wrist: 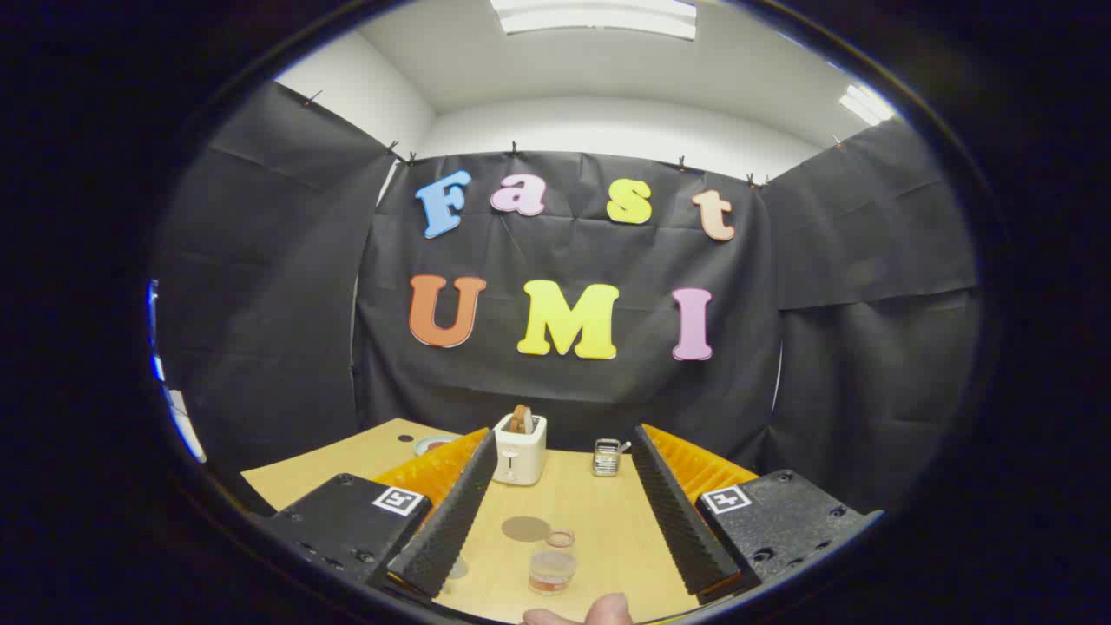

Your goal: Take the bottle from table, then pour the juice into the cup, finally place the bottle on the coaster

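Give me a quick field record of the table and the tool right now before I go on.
tool: fingers open and spread wide, nothing between the pads
bottle: small clear one with reddish juice, upright on the table between the fingers, near their base
cup: small, just beyond the bottle
coaster: round and brown, flat beside the cup
toaster: white, at the table's far edge, toast in the slot
metal holder: beside the toaster
fingertip: a person's, just short of the bottle
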Demonstrator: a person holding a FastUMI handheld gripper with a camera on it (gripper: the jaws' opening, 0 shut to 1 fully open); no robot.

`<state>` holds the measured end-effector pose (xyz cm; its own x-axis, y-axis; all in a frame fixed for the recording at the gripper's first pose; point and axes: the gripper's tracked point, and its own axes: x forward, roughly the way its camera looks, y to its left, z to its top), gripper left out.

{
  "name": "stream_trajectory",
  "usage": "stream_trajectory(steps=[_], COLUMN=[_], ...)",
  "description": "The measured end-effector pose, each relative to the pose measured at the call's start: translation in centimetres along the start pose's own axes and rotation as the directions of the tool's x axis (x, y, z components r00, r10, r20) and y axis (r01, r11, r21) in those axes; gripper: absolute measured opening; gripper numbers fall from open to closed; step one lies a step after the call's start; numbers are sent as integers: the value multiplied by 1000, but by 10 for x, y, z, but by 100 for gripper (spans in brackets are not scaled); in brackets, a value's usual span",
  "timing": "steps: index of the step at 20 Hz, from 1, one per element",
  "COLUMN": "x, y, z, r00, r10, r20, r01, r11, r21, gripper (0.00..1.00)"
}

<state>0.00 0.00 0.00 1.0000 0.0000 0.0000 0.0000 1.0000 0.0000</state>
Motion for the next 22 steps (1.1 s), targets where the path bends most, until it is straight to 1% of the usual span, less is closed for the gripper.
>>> stream_trajectory(steps=[4,9,16,18,22], x=[-2,3,2,3,9], y=[-2,-5,14,18,11], z=[6,-2,1,-5,-14], r00=[1000,1000,1000,999,999], r10=[-3,-9,28,39,31], r20=[19,-2,6,2,-20], r01=[3,9,-28,-39,-30], r11=[1000,1000,1000,999,999], r21=[13,22,9,14,41], gripper=[100,100,100,100,100])
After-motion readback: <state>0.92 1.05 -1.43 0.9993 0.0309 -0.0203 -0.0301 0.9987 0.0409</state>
